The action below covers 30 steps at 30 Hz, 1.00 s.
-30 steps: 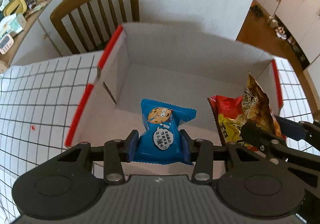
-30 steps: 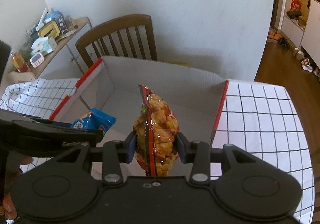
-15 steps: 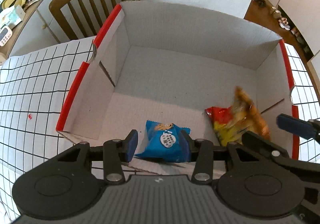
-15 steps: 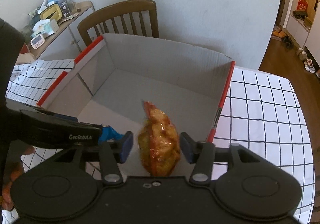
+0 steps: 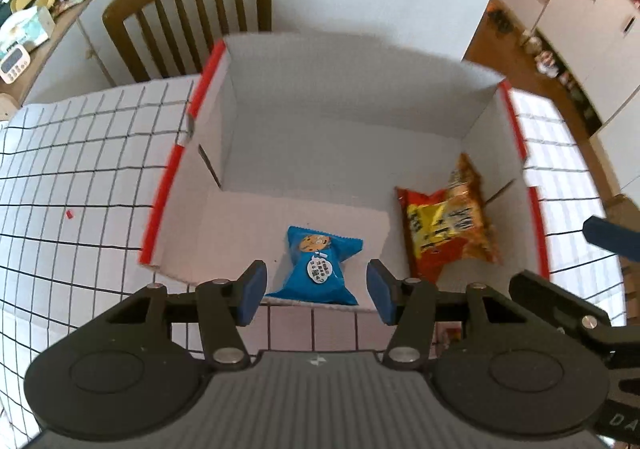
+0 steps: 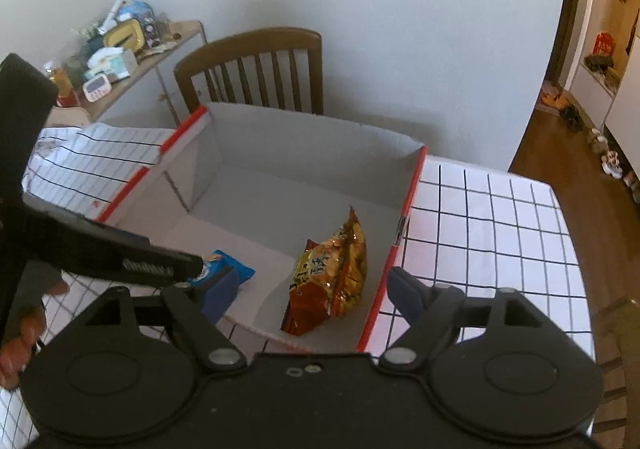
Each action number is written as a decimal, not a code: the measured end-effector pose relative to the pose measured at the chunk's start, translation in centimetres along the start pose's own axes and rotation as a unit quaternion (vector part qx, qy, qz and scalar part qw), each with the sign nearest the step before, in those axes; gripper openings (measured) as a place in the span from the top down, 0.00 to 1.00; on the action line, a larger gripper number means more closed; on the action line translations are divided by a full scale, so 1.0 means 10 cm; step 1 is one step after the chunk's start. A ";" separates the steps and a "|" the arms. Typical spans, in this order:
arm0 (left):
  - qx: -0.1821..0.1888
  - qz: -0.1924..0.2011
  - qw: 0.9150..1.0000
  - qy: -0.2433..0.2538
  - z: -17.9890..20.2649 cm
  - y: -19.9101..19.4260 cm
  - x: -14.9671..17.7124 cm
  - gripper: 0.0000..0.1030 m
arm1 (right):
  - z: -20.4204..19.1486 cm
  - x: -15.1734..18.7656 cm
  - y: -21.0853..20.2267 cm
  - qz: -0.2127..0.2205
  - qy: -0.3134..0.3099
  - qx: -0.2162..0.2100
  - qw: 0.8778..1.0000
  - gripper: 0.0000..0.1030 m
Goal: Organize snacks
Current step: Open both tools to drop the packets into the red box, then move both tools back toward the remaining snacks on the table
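Observation:
A blue cookie packet (image 5: 320, 269) lies on the floor of a white cardboard box with red rims (image 5: 168, 185), near its front wall. My left gripper (image 5: 316, 273) hovers above it. Its jaws are opening, and the pads stand clear of the packet on both sides. An orange-red snack bag (image 5: 448, 225) lies in the box's front right corner. In the right wrist view this bag (image 6: 332, 273) leans near the right wall of the box (image 6: 412, 185). Above it, my right gripper (image 6: 314, 283) has jaws opening wide and empty. The blue packet (image 6: 228, 269) peeks out behind the left gripper's black arm (image 6: 152, 261).
The box stands on a black-and-white checked tablecloth (image 5: 80, 169). A wooden chair (image 5: 188, 9) stands behind it against the wall. A cluttered side cabinet (image 6: 120, 49) is at the far left. A person's hand (image 6: 20, 333) holds the left gripper.
Both grippers let go: the blue packet and the orange bag dropped to the box floor. Both sets of jaws widened and both grippers drew back and up.

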<state>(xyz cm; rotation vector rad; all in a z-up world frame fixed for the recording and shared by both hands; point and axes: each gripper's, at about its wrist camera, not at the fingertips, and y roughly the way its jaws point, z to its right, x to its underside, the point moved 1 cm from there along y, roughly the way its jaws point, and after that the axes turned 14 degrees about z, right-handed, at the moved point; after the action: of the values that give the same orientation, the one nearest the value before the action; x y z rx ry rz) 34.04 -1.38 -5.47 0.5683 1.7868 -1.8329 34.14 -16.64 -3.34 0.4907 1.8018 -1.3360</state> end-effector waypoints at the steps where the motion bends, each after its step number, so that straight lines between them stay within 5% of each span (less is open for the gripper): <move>1: 0.002 0.005 1.000 0.000 -0.01 -0.08 0.00 0.46 | 0.00 0.00 -0.07 0.005 0.000 -0.003 1.000 0.21; 12: 0.020 0.074 0.997 0.002 -0.14 -0.93 0.21 0.45 | -0.12 0.01 -0.73 0.048 0.004 -0.022 0.999 0.16; 30: 0.036 0.143 0.989 -0.013 -0.41 -1.71 0.88 0.17 | -0.34 0.42 -1.46 0.090 0.051 -0.044 0.994 0.00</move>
<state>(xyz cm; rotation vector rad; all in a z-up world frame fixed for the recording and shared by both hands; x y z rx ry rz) 16.30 2.08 2.21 0.7802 1.5362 -1.7034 19.96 -19.42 2.38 0.6677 1.8428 -1.1213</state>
